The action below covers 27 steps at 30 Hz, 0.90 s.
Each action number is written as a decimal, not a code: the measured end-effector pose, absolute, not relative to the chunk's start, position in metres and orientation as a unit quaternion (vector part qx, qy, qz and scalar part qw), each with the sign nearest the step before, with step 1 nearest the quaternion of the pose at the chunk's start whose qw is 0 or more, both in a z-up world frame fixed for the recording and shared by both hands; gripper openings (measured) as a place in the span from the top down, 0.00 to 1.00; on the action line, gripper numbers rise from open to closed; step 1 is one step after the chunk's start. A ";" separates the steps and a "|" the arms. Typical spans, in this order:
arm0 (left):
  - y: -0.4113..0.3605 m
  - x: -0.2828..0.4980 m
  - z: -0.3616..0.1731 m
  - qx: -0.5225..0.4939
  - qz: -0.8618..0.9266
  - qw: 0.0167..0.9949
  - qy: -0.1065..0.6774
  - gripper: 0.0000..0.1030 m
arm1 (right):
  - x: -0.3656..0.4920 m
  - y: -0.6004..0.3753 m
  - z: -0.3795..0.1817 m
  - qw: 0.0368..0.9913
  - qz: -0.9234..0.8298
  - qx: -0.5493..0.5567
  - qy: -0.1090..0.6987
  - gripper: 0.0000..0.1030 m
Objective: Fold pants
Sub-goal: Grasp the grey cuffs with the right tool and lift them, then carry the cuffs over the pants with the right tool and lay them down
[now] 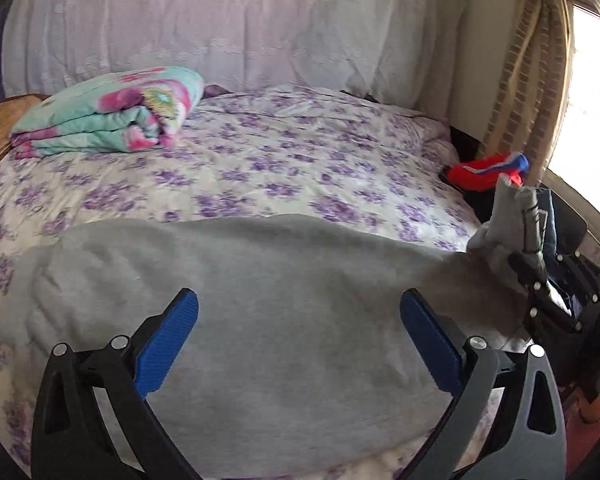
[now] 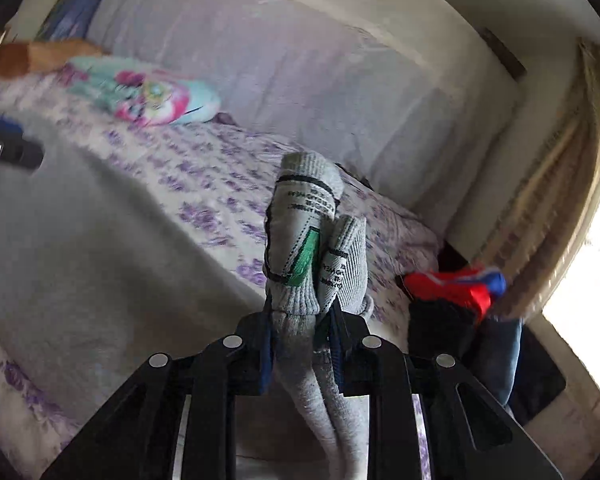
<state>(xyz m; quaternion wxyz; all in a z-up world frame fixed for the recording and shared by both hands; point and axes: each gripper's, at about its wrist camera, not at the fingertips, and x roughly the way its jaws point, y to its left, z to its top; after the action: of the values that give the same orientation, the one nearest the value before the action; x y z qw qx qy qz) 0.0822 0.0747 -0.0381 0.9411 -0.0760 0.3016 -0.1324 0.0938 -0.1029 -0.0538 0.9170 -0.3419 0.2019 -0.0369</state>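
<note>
Grey pants (image 1: 240,264) lie spread across the bed on a purple-flowered sheet (image 1: 260,160). My left gripper (image 1: 299,294) hovers over their middle, its blue pads (image 1: 168,344) wide apart and nothing between them. At the right, my right gripper (image 1: 540,280) lifts the pants' end off the bed. In the right wrist view the right gripper (image 2: 300,320) is shut on the bunched ribbed cuffs (image 2: 308,232), which stick up past the fingers with printed labels showing. The rest of the pants (image 2: 60,220) trails to the left, where part of the left gripper (image 2: 8,148) shows at the edge.
A folded turquoise and pink blanket (image 1: 112,116) sits at the bed's far left. White covered pillows (image 1: 220,20) line the back. A red and blue item (image 1: 484,170) on dark clothes lies at the bed's right edge, beside a curtain (image 1: 532,60) and a bright window.
</note>
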 end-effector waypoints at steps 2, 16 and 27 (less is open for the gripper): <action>0.096 0.080 -0.043 -0.090 -0.119 0.942 0.302 0.04 | 0.092 -0.077 -0.066 0.902 -0.017 -0.382 0.203 0.77; 0.108 0.075 -0.061 -0.089 -0.133 0.941 0.298 0.04 | 0.076 -0.029 -0.099 0.837 0.046 -0.486 0.247 0.69; 0.080 0.069 -0.040 -0.047 -0.170 0.942 0.286 0.04 | 0.084 -0.146 0.012 0.940 0.168 -0.100 0.280 0.42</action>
<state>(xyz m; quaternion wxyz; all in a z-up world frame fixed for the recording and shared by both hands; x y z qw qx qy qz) 0.0689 0.0800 -0.0403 0.9417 -0.0474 0.2862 -0.1705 0.0836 -0.1457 0.0124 0.9401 -0.0995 0.2797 0.1675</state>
